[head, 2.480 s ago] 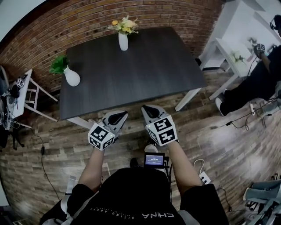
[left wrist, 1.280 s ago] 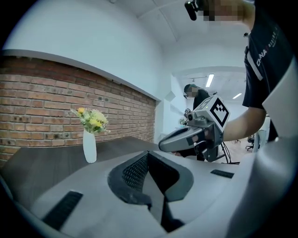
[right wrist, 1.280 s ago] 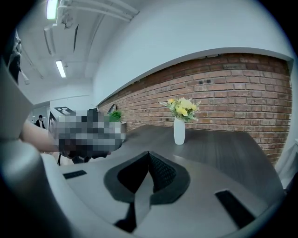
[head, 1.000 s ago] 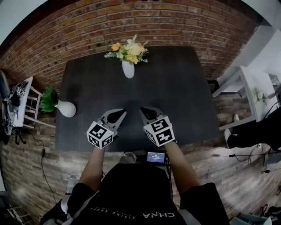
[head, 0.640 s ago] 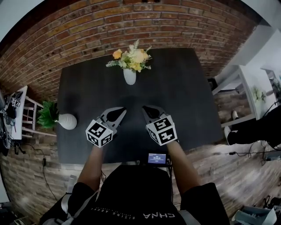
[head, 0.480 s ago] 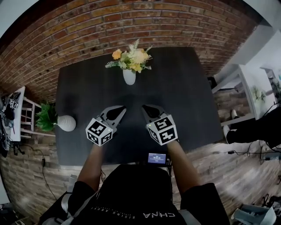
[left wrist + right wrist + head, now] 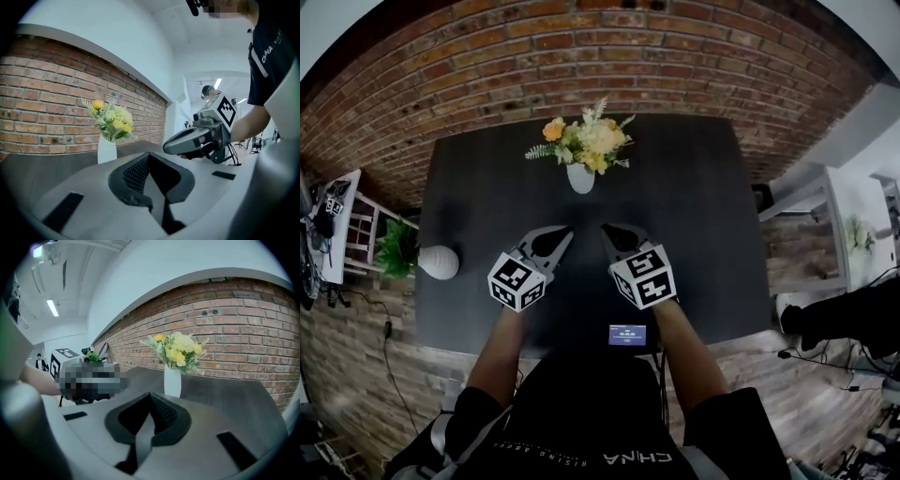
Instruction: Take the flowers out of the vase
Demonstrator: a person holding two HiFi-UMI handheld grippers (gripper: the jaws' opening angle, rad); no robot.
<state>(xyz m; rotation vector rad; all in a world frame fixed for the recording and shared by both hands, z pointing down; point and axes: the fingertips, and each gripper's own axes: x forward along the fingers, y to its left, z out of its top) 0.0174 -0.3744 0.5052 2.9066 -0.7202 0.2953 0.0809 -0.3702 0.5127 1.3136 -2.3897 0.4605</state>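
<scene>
A: Why does the table (image 7: 703, 216) sit along the brick wall (image 7: 581, 56)?
B: Probably to leave its near edge free, which is where the person stands.
A: And the left gripper (image 7: 565, 232) and right gripper (image 7: 607, 231)?
B: They're side by side over the near half of the table, both aimed at the vase (image 7: 580, 178). Each has its jaws pressed together with nothing between them (a carrying posture, I'd judge, not a grasping one).
A: Where exactly is the vase?
B: Upright towards the wall side, well ahead of both tips and untouched.
A: And the flowers (image 7: 586, 139)?
B: Bunched in its narrow neck, which keeps them standing. One gripper will likely need to open and steady the vase while the other pulls the stems.
</scene>
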